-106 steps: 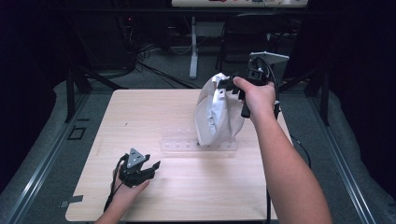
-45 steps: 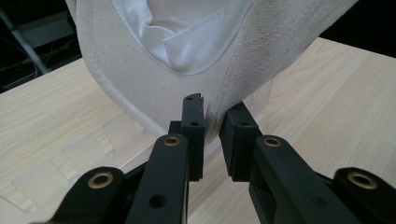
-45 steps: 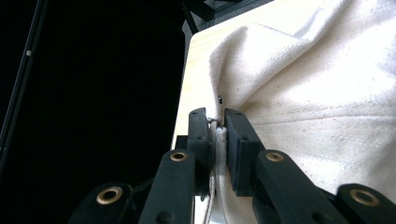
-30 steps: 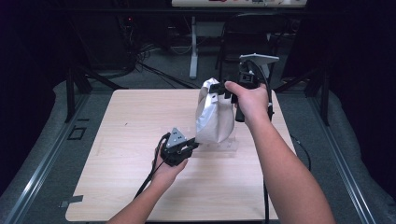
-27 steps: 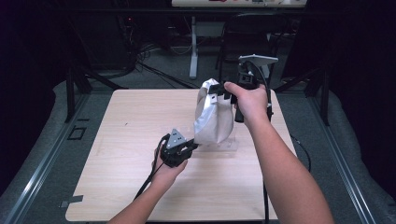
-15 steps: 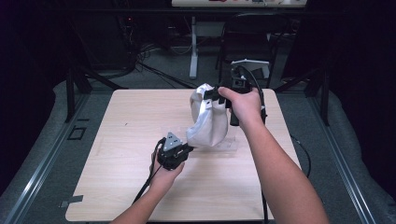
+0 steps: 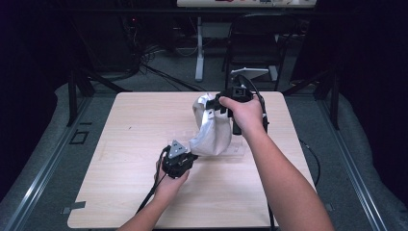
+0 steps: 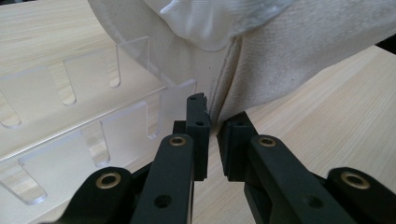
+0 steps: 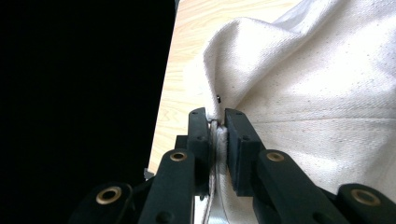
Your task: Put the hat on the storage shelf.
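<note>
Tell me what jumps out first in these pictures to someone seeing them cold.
A white cloth bag stands out mid-table, held up at its top edge by the right gripper, whose jaws pinch a seam. The left gripper is shut on the bag's lower corner at the table. A clear slotted acrylic rack lies flat on the pale wooden table under the bag.

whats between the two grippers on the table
The white cloth bag spans the stretch from the left gripper to the right gripper, over a clear plastic rack, in the high view.
</note>
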A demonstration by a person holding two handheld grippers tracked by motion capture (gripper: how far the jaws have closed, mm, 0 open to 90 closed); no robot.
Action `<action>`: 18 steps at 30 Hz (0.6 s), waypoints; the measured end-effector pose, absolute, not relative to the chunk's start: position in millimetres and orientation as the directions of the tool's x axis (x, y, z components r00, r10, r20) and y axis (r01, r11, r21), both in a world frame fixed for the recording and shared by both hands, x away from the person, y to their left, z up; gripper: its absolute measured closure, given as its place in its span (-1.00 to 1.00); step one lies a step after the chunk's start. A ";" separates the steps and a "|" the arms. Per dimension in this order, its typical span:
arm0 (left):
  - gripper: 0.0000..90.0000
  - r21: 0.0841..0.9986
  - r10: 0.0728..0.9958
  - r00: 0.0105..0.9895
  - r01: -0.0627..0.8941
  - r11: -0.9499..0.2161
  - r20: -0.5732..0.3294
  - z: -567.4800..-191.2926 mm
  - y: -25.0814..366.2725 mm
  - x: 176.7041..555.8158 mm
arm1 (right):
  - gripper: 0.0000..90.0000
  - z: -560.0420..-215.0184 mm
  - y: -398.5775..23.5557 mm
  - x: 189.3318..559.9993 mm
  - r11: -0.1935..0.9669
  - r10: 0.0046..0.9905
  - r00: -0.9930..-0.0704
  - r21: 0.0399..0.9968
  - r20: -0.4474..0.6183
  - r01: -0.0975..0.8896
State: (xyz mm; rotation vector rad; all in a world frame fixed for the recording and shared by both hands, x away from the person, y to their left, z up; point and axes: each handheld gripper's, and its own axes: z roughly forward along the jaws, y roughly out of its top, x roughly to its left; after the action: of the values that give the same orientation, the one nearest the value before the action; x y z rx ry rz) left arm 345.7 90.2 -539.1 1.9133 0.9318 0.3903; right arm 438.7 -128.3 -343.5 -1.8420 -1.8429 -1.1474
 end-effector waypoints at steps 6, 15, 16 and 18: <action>0.76 0.849 0.753 0.644 0.466 -0.250 -0.132 -537.9 91.4 345.7 | 0.80 -343.1 -129.8 438.7 -0.140 0.701 -0.136 0.322 0.700 0.936; 0.46 0.845 0.761 0.637 0.469 -0.256 -0.123 -535.8 93.0 342.3 | 0.80 -344.2 -129.9 438.3 -0.140 0.700 -0.138 0.325 0.701 0.935; 0.40 0.846 0.759 0.639 0.467 -0.258 -0.122 -535.1 93.3 341.6 | 0.79 -344.5 -130.0 438.4 -0.142 0.698 -0.137 0.323 0.703 0.936; 0.30 0.844 0.753 0.645 0.470 -0.258 -0.129 -533.4 93.6 339.8 | 0.78 -344.5 -131.0 438.8 -0.139 0.695 -0.133 0.314 0.706 0.939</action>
State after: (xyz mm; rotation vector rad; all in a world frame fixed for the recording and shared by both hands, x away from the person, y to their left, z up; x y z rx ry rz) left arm 339.8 93.6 -533.4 1.9118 0.9646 0.3727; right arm 438.8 -131.0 -344.5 -1.8369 -1.8304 -1.1462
